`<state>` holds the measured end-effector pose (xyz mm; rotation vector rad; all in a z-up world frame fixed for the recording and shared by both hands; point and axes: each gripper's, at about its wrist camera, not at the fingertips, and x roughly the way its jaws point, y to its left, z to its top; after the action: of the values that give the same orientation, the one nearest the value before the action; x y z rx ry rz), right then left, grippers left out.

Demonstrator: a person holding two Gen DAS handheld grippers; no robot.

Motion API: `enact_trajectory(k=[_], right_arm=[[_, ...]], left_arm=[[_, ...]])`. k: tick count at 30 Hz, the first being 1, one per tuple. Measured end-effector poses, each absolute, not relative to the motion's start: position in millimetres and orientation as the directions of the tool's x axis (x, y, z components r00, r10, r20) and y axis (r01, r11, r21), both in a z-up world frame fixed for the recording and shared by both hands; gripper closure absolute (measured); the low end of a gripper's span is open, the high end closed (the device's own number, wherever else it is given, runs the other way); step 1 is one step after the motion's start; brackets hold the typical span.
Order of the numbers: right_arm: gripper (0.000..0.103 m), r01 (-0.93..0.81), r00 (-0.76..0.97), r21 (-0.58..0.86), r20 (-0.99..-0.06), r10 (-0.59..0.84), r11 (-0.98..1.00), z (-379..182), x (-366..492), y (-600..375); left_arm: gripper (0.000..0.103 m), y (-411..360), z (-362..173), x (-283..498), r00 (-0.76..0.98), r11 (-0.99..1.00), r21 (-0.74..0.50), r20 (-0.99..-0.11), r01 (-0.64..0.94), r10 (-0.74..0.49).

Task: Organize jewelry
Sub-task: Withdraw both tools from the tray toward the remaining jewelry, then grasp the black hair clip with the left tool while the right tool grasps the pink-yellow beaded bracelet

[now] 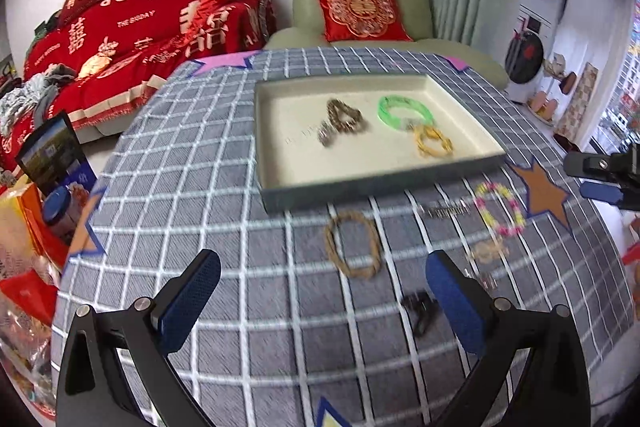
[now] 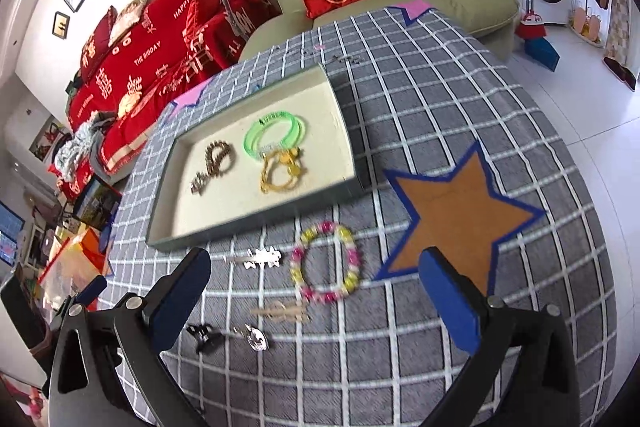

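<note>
wrist views angled down, sharing tray [image 1: 280,193]

Bright daylight enters from the right; fisheye bending and dark corners; motion blur smears the worktop [image 1: 280,327].

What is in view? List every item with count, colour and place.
tray: one, cream inside, centre of table
green bangles: looped set, in tray
gold bracelet: one, in tray, touching the green
dark bead bracelet: one, brownish, in tray
pink-yellow bead bracelet: one, on cloth before tray
brown cord bracelet: one, on cloth
silver hair clip: one, on cloth
black clip: one, nearest edge
checked tablecloth: one, grey-white
orange star: one, blue-edged
left gripper: open, empty
right gripper: open, empty
</note>
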<state>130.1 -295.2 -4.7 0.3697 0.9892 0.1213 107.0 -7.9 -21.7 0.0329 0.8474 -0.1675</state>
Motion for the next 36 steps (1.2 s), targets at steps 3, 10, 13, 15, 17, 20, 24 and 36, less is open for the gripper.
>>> enact_trajectory(k=[3,10,13,15,17,20,24,36], right_arm=[[0.0,0.067,0.52,0.353,-0.811,0.269,0.933,-13.1,125.4,-294.9],[0.0,0.059,0.453,0.31,-0.855,0.251,0.949,-36.0,118.9,-289.0],[0.0,0.055,0.435,0.301,-0.865,0.248,0.952,-43.8,116.4,-286.7],[0.0,0.054,0.428,0.282,-0.873,0.233,0.958,-48.3,115.4,-286.0],[0.0,0.055,0.42,0.273,-0.879,0.226,0.96,-52.2,115.1,-286.0],[0.0,0.065,0.411,0.266,-0.885,0.218,0.962,-56.9,117.2,-286.8],[0.0,0.089,0.413,0.242,-0.892,0.185,0.966,-60.8,122.0,-290.7],[0.0,0.098,0.415,0.111,-0.908,0.061,0.989,-72.8,149.6,-283.1]], left_arm=[[0.0,-16.4,-30.1,95.8,0.635,0.982,-0.019,-0.761,0.187,-0.136],[0.0,-29.7,-51.4,87.2,0.586,0.973,0.005,-0.799,0.229,-0.134],[0.0,-30.8,-58.5,89.2,0.57,0.975,0.01,-0.813,0.221,-0.121],[0.0,-30.4,-61.7,92.0,0.56,0.977,0.008,-0.82,0.213,-0.115],[0.0,-30.4,-64.2,93.2,0.554,0.978,0.005,-0.825,0.208,-0.114],[0.0,-34.0,-66.6,94.5,0.55,0.977,0.014,-0.828,0.215,-0.11],[0.0,-42.3,-68.3,95.9,0.551,0.971,0.029,-0.828,0.237,-0.11],[0.0,-66.6,-65.1,98.1,0.575,0.948,0.083,-0.81,0.308,-0.116]])
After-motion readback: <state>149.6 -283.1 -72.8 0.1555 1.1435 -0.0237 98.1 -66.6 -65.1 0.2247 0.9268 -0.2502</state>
